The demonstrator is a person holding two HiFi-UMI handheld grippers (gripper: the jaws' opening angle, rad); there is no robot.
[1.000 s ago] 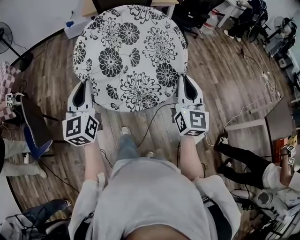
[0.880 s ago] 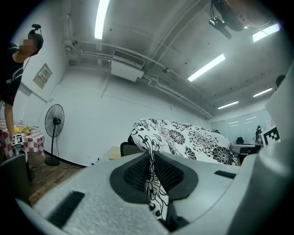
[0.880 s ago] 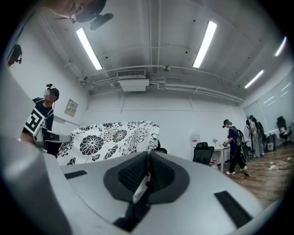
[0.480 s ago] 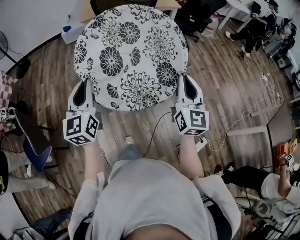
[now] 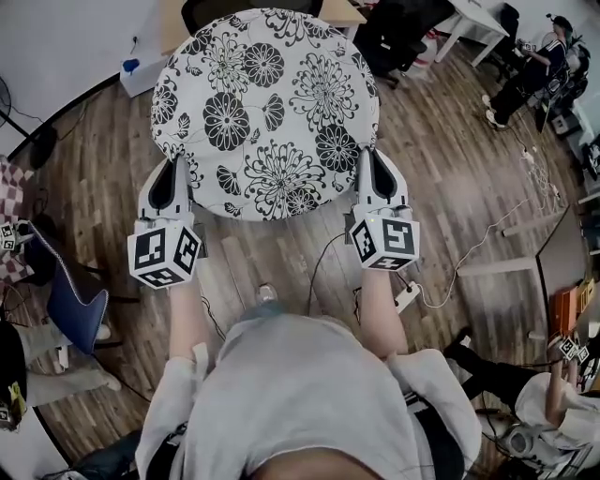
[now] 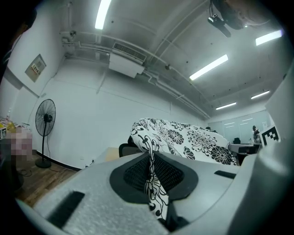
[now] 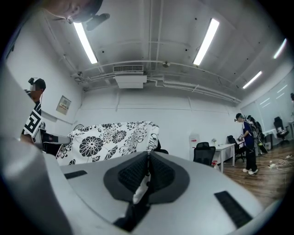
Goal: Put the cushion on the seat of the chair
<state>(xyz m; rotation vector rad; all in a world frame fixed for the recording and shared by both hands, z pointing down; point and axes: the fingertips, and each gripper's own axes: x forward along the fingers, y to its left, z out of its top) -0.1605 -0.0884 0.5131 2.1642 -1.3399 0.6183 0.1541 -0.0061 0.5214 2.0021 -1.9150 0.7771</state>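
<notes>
Cushion [image 5: 267, 103] position, head view: the round, flower-printed pad is held out flat in front of the person, above the floor [image 5: 459, 178]. The left gripper [image 5: 173, 176] holds its near-left rim and the right gripper [image 5: 375, 171] holds its near-right rim. What appears to be a dark chair [image 5: 195, 11] back shows just past the far edge. The seat is hidden under the cushion, so how well the two line up cannot be confirmed.

Left gripper view: the jaws are closed almost fully, with a thin fold of cushion fabric clamped between the ribbed pads. The rest of the cushion rises beyond the jaws, with a dark chair back just below it.

Right gripper view: the jaws are likewise pressed together on a narrow strip of the rim. The cushion body extends to the left of the jaws.

Step in hand: carrying. The cushion is gripped on both sides and is not yet on the seat.

Next move: bring both grippers forward together, keeping the cushion level, until it is centred over the seat. Lower it until the seat bears its weight, then open both jaws. Both grips hold only thin fabric, so uneven motion could pull the rim out.
</notes>
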